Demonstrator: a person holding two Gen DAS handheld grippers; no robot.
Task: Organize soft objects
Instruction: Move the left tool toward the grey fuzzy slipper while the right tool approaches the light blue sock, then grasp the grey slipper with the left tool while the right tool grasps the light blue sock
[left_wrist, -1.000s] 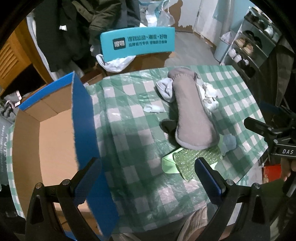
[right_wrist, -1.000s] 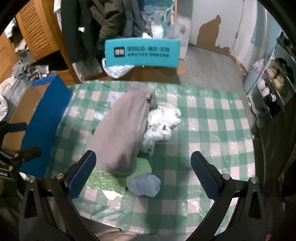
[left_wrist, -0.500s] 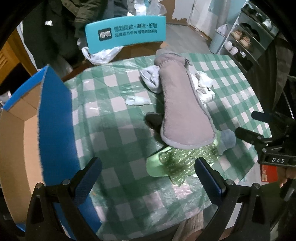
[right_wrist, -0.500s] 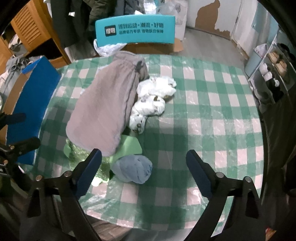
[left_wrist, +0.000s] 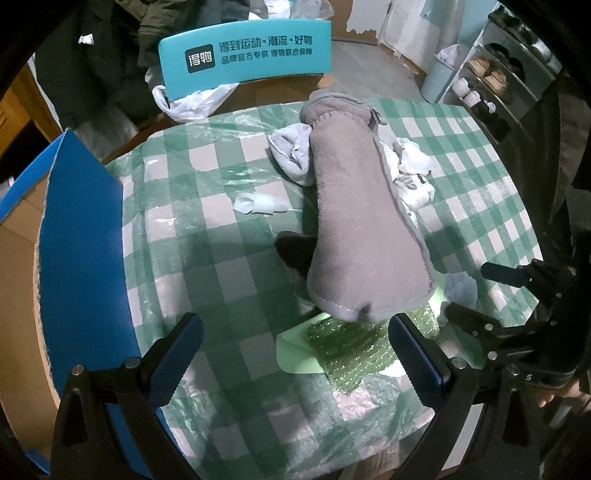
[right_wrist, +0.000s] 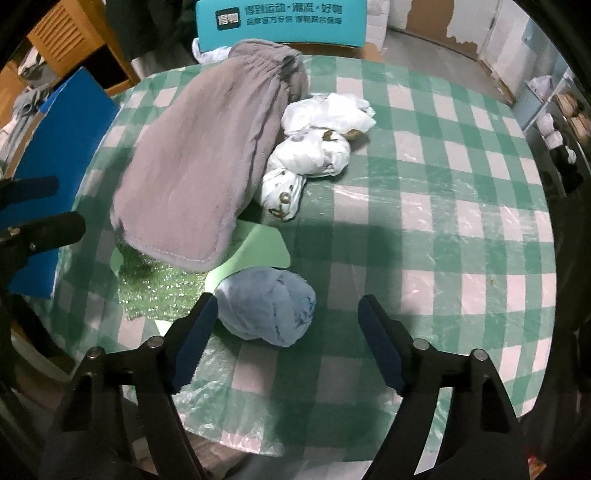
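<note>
Closing in, the right gripper (right_wrist: 284, 317) hangs low in its own view, jaws narrowing around the blue sock ball (right_wrist: 267, 304). The ball sits between the fingers, tight against the left one, with a clear gap to the right one, so nothing is gripped yet. It lies on the checked cloth (right_wrist: 443, 192), just right of the green bubble wrap (right_wrist: 162, 288) at lower left and touching the pale green sheet (right_wrist: 258, 247) above it.

Up the frame, the grey pouch (right_wrist: 207, 158) stretches from centre left to the top, its near end lying over the wrap. Beside its right edge sits a cluster of white socks (right_wrist: 314, 147), three bundles in a row, touching the pouch.

Over in the left view, the left gripper (left_wrist: 295, 343) stands wide open at the bottom of the frame, holding nothing. Its fingers frame the wrap (left_wrist: 351, 347) and the pouch's near end (left_wrist: 362, 229), but whether they touch anything I cannot tell. A dark item (left_wrist: 295, 251) peeks out from under the pouch at centre, too hidden to name. A light blue cloth (left_wrist: 293, 155) lies against the pouch's upper left, and a small clear scrap (left_wrist: 260, 202) sits apart on the cloth. The blue box (left_wrist: 81, 236) fills the left edge, well clear of the pile.
</note>
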